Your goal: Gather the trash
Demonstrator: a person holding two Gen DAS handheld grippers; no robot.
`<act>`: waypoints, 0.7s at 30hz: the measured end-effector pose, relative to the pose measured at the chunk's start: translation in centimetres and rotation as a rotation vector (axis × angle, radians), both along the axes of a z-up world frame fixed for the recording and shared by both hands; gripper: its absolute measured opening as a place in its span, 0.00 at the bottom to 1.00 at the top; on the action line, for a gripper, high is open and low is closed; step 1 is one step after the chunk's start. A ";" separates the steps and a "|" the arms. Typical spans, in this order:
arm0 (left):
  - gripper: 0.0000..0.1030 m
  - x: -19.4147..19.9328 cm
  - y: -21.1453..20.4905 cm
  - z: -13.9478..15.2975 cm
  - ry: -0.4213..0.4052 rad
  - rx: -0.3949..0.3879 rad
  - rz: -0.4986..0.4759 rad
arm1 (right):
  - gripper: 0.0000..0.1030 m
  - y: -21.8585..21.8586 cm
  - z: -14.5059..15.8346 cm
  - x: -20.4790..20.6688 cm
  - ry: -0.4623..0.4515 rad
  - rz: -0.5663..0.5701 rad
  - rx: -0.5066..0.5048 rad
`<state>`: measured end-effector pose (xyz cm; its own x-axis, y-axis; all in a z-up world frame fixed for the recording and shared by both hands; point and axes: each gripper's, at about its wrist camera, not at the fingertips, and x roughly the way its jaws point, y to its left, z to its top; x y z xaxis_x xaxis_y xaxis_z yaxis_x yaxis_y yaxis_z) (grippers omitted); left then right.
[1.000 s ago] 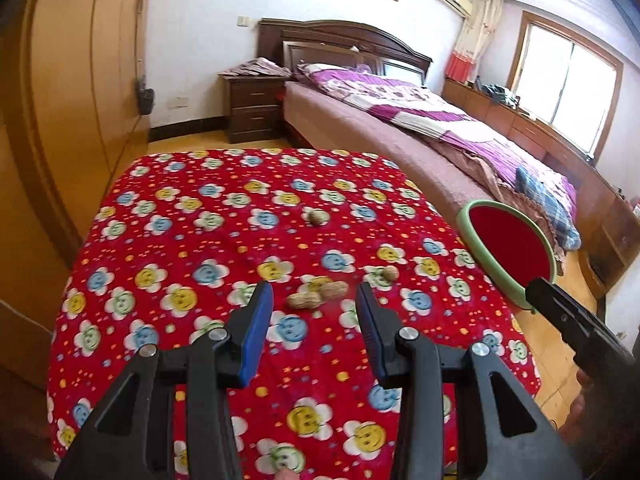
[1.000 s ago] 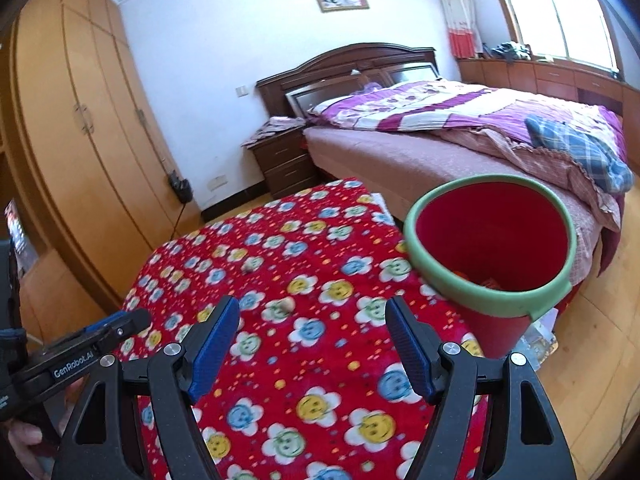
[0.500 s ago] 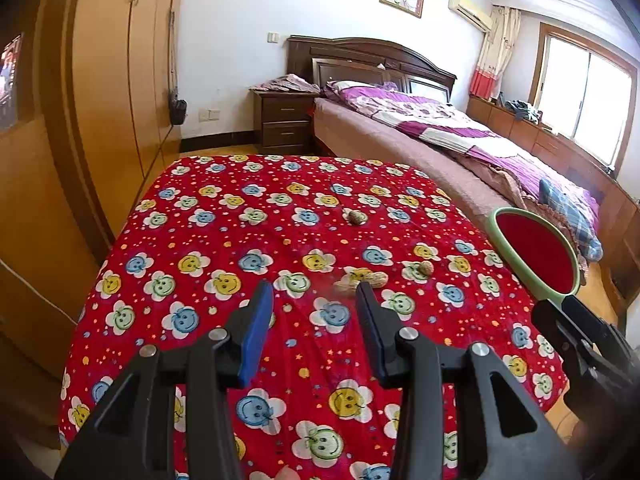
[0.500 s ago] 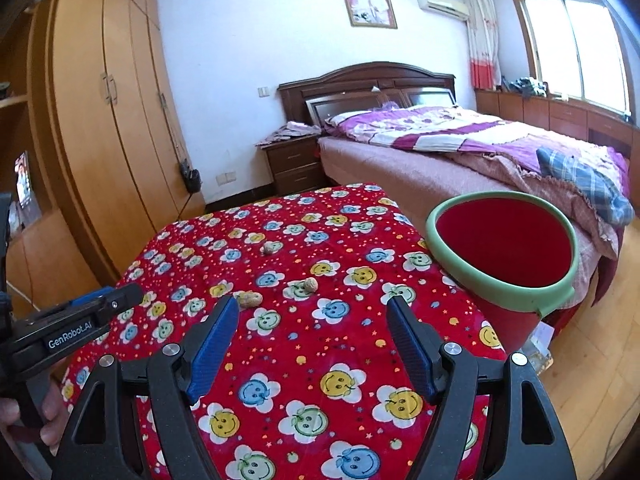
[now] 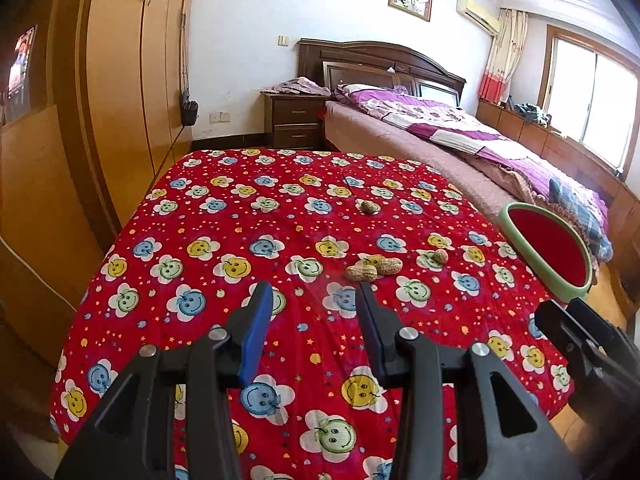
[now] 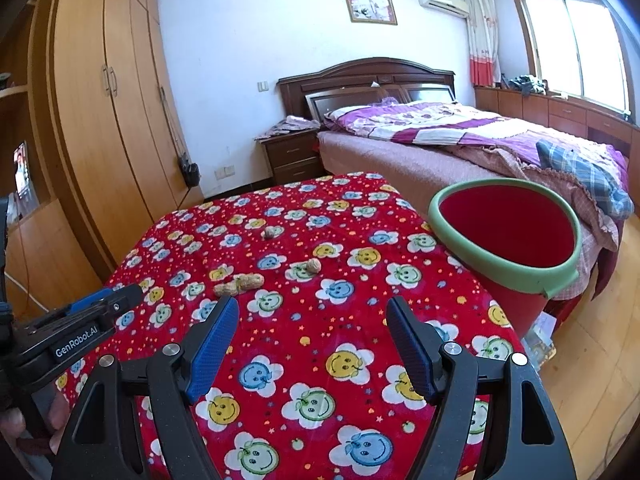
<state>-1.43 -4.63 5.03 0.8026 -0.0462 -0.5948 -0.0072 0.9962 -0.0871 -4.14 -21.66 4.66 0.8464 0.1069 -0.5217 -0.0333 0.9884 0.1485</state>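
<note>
Two peanut shells (image 5: pixel 374 269) lie side by side on the red smiley-flower tablecloth (image 5: pixel 240 220), just ahead and right of my left gripper (image 5: pixel 313 292), which is open and empty. A single shell (image 5: pixel 441 256) lies to their right, another (image 5: pixel 370 207) farther back. A red bin with a green rim (image 5: pixel 516 236) stands at the table's right edge. In the right wrist view my right gripper (image 6: pixel 312 306) is open and empty over the cloth, the shell pair (image 6: pixel 240 283) ahead to its left, the bin (image 6: pixel 500 268) to its right.
A wooden wardrobe (image 6: pixel 100 120) runs along the left. Behind the table stand a nightstand (image 6: pixel 292 156) and a bed (image 6: pixel 440 136) with a purple quilt. Wooden floor (image 6: pixel 600 340) shows right of the bin. A hand (image 6: pixel 24 428) holds the left gripper (image 6: pixel 100 308).
Both views have drawn back and show more of the table. The shells, once right between the left fingertips, now lie farther ahead. Shells have come into the right wrist view. Jaws unchanged.
</note>
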 end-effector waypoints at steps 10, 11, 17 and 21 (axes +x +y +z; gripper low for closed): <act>0.42 0.0 -0.2 -0.2 0.001 0.004 -0.001 | 0.75 -0.2 -0.2 0.0 0.008 -0.007 0.006; 0.42 0.0 -0.2 -0.2 0.000 0.005 -0.001 | 0.75 -0.2 -0.3 0.0 0.009 -0.008 0.007; 0.42 0.0 -0.2 -0.2 -0.002 0.009 0.002 | 0.75 -0.1 -0.4 0.1 0.011 -0.007 0.007; 0.42 0.0 -0.1 -0.2 -0.003 0.010 0.004 | 0.75 -0.1 -0.4 0.1 0.011 -0.008 0.007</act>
<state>-1.45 -4.76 4.80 0.8045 -0.0373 -0.5928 -0.0107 0.9970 -0.0772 -4.04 -21.79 4.29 0.8414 0.1042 -0.5303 -0.0239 0.9875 0.1561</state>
